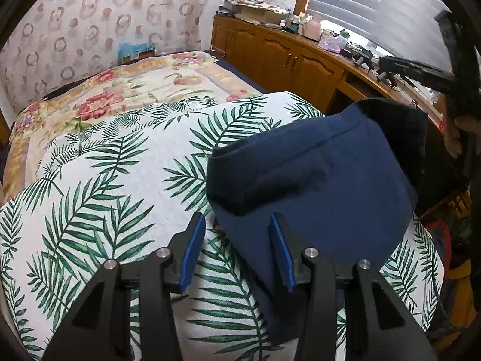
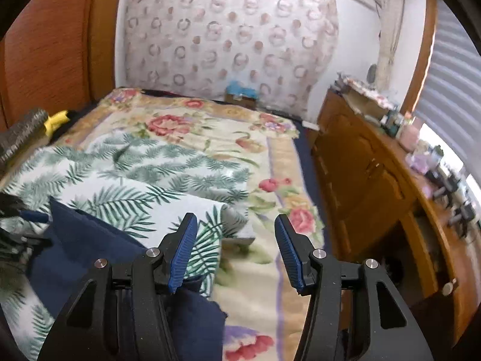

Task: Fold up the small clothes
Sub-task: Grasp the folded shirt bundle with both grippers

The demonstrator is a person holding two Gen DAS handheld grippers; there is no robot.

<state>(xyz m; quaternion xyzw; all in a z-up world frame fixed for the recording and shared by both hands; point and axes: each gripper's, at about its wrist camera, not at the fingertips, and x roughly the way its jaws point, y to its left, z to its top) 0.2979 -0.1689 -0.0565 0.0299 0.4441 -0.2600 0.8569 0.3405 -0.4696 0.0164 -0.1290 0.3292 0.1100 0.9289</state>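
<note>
The dark navy blue cloth garment lies folded over on the white palm-leaf print blanket. Both the left gripper and right gripper are released, nothing between the 2 fingers. I'd flatten that fold edge first, then re-grab the near corners evenly.

Home bedroom: bed w/ floral blanket, wood cabinets, window blinds.
</note>
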